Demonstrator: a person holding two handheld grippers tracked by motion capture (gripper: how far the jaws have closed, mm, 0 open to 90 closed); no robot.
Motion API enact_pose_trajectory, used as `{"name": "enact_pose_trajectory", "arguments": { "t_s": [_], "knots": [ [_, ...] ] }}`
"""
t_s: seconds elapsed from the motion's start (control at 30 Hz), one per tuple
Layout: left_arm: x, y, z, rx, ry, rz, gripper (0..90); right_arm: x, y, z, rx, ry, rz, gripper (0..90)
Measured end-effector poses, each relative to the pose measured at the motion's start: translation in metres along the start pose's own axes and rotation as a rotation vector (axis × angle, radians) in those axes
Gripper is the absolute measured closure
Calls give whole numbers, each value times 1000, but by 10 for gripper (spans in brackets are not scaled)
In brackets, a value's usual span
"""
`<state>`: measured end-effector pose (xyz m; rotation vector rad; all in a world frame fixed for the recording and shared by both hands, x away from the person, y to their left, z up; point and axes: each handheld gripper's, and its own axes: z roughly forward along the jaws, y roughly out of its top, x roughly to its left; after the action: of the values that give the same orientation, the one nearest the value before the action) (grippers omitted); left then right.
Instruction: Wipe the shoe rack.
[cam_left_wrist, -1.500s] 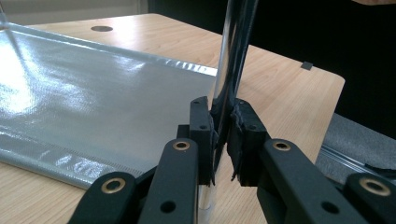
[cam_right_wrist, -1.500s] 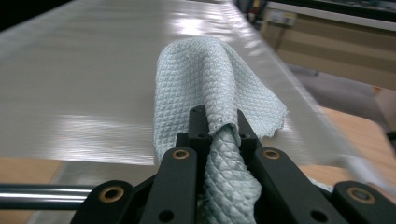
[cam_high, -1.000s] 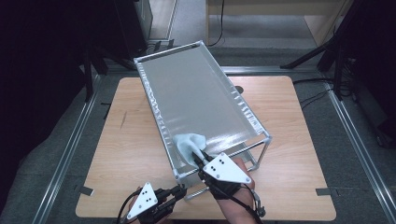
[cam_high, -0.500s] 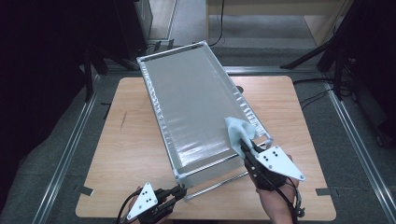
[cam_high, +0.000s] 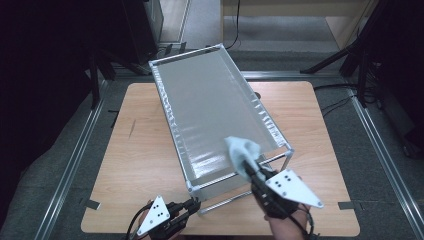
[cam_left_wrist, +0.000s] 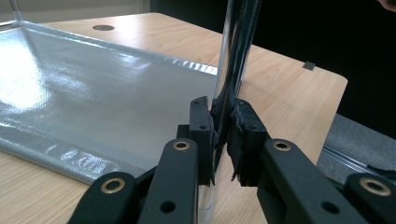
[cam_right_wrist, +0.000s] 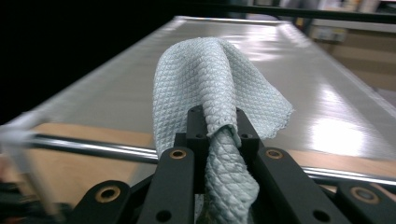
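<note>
Right gripper (cam_high: 248, 170) sits at the lower right of the high view, jaws clamped tight on a pale blue cloth (cam_high: 241, 150) whose free end lies on the grey sheet (cam_high: 215, 110) of the metal-framed rack (cam_high: 170, 117). A second ago the cloth was at the sheet's near left corner; half a second ago it was at the right edge; it is now back towards lower centre-right. Judgement: a side-to-side wipe of the near end is under way, with the far half of the sheet, at upper centre, apparently still to be covered.

Left gripper (cam_high: 192, 204), lower left of the frame, is unchanged, jaws closed on the rack's chrome corner post (cam_left_wrist: 229, 74) and steadying it on the wooden table (cam_high: 140, 160).
</note>
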<state>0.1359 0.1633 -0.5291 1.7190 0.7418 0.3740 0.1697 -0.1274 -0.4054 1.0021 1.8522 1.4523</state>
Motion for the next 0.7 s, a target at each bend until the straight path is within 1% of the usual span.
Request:
{"name": "enact_pose_trajectory", "arguments": {
  "t_s": [0.03,0.07,0.1,0.13,0.17,0.2,0.27,0.3,0.33,0.37,0.4,0.43,0.47,0.5,0.53,0.57,0.6,0.63,0.7],
  "knots": [
    [0,0,0,1,1,0,815,10,0,2,0,27,-15,822],
    [0,0,0,1,1,0,815,10,0,2,0,27,-15,822],
    [-1,0,1,-1,2,-3,815,19,-1,4,-2,53,-30,822],
    [-1,0,2,-3,4,-3,815,31,-1,5,-1,91,-47,822],
    [-1,0,2,-3,5,-3,815,39,-1,6,-3,122,-55,821],
    [-1,0,2,-3,6,-3,815,53,-2,7,-5,166,-84,817],
    [-1,0,2,-3,6,-3,815,59,-2,7,-5,180,-100,817],
    [-1,0,2,-3,6,-3,816,59,-2,7,-5,180,-100,817],
    [-1,0,2,-4,7,-4,815,56,-2,6,-2,184,-108,822],
    [-1,0,2,-4,7,-4,815,56,-2,6,-2,184,-108,822],
    [-1,0,2,-4,5,-4,815,48,-3,4,-5,170,-92,826],
    [-1,0,2,-3,4,-4,815,42,-3,2,-6,154,-90,826],
    [-1,0,2,-3,4,-4,815,42,-3,2,-6,154,-90,826],
    [-1,0,2,-3,2,-3,815,26,-5,-3,-8,102,-79,827],
    [-1,0,2,-1,2,0,815,26,-5,-3,-8,102,-79,827],
    [-1,0,2,-1,2,1,815,21,-5,-4,-11,81,-78,828],
    [-1,0,2,0,4,4,815,4,-8,-10,-11,35,-55,830],
    [-1,0,2,-1,5,6,815,-4,-9,-12,-10,16,-36,829],
    [-1,0,2,-2,5,5,816,-20,-13,-17,-6,-36,-16,827]
  ]
}}
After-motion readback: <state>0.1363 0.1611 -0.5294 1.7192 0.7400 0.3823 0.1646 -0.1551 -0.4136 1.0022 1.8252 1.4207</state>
